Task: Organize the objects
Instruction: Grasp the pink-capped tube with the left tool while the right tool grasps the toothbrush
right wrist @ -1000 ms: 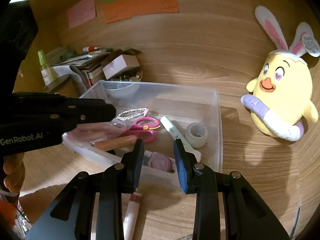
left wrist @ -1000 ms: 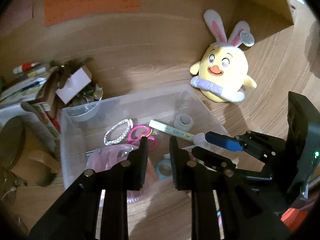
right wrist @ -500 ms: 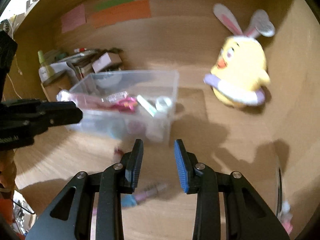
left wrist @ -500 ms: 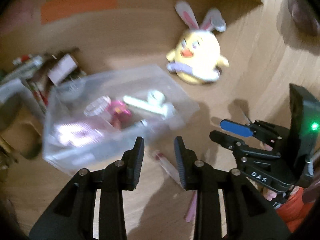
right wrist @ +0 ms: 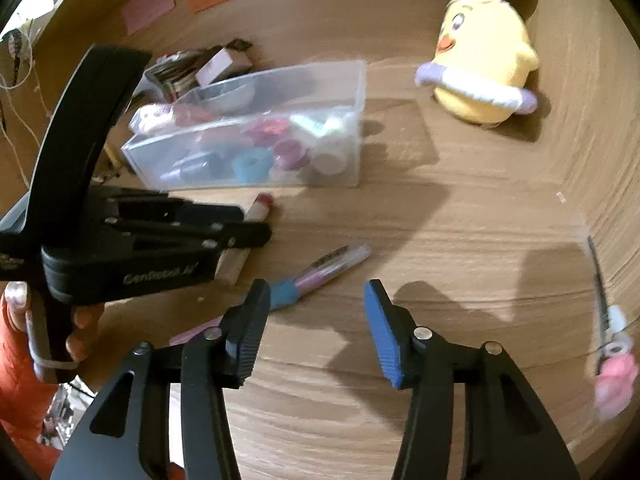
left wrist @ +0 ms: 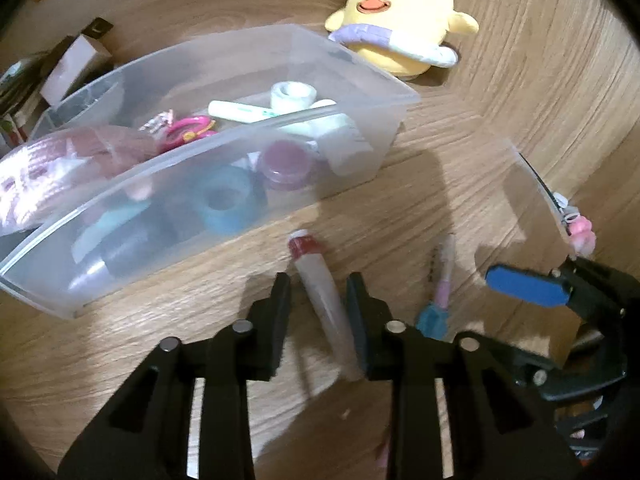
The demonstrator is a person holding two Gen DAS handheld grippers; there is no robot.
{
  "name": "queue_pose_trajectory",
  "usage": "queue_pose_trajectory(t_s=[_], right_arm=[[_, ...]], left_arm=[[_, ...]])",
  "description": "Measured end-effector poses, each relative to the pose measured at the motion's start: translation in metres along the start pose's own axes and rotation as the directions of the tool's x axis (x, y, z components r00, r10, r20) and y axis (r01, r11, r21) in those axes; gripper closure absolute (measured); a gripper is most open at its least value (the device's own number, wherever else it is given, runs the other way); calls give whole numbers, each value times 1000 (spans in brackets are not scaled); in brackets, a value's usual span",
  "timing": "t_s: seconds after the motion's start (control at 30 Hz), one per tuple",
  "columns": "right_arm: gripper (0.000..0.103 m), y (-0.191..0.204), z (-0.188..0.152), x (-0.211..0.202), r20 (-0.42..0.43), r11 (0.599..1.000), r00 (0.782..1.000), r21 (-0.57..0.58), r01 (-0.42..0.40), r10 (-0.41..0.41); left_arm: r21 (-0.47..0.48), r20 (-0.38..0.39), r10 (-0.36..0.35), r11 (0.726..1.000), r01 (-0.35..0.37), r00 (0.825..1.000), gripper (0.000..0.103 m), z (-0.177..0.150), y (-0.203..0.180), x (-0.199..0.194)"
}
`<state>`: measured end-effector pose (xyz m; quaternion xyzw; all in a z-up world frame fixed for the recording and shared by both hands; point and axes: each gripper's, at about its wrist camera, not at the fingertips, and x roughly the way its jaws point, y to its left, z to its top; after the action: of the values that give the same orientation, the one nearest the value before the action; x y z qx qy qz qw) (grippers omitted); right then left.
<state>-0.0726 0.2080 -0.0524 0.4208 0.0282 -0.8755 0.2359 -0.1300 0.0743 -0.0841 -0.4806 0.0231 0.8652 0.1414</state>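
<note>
Wood desk (right wrist: 460,216) w/ clear bin (right wrist: 256,136)

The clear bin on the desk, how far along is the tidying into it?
Mostly filled: the clear bin already holds tape rolls, scissors and a marker. In hand: the left gripper straddles the red-capped tube, jaws not closed on it. The right gripper is open and empty. Left: the tube, the blue-capped pen and the comb on the desk.

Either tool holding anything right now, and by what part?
Nothing held. Left tool straddles the red-capped tube on the table, jaws not closed; right tool is open.
</note>
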Motion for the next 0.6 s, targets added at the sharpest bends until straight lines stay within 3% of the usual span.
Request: queue_pose_trajectory(t_s=[0.03, 0.17, 0.37, 0.43, 0.6], right_arm=[[57, 2, 0, 4, -8, 1000, 1000, 0, -4, 4], [57, 15, 1, 18, -31, 1000, 999, 2, -29, 29], [58, 39, -2, 26, -1, 996, 1000, -88, 24, -25], [75, 46, -4, 27, 9, 991, 999, -127, 51, -50], [88, 40, -6, 24, 16, 991, 998, -121, 57, -56]], left_arm=[[8, 4, 10, 1000, -11, 1000, 89, -1, 1, -1], [13, 15, 23, 1000, -23, 1000, 89, -10, 6, -7], [24, 16, 17, 1000, -17, 1000, 89, -31, 21, -21], [29, 18, 21, 999, -22, 1000, 89, -34, 21, -23], [7, 36, 23, 1000, -23, 999, 89, -35, 25, -24]])
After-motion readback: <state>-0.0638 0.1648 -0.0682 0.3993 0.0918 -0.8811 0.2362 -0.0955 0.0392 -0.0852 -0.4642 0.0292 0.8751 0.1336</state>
